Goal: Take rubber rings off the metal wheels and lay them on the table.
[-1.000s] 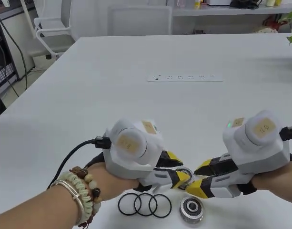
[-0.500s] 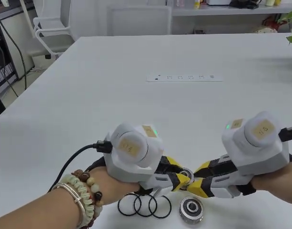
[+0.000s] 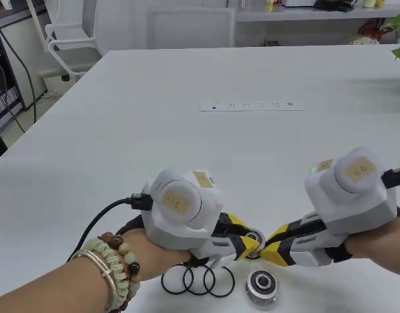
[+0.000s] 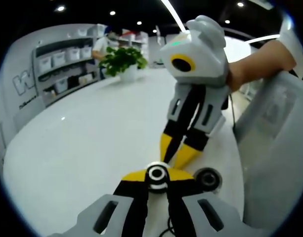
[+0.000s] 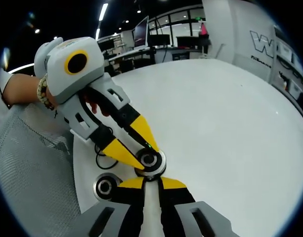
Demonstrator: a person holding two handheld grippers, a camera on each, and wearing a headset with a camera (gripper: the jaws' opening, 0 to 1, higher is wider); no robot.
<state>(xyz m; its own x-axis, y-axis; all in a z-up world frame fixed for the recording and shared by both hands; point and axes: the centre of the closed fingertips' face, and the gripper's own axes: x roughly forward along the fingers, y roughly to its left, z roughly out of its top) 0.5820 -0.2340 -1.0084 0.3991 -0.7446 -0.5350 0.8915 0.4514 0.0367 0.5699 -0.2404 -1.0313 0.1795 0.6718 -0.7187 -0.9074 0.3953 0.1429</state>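
Note:
My left gripper is shut on a small metal wheel, held just above the table. In the left gripper view the wheel sits between my yellow tips. My right gripper meets it from the right, tips closed on the dark rubber ring at the wheel's rim. A second metal wheel lies flat on the table below them. Three black rubber rings lie in an overlapping row to its left, under the left gripper.
A white power strip lies across the middle of the white table. A black cable runs from the left gripper towards the table's near left edge. White chairs stand beyond the far edge, and a potted plant stands at the far right.
The left gripper has sunk slightly with the wheel. The right gripper's body has lifted a little while its tips stay at the wheel. The rings and loose wheel have not moved.

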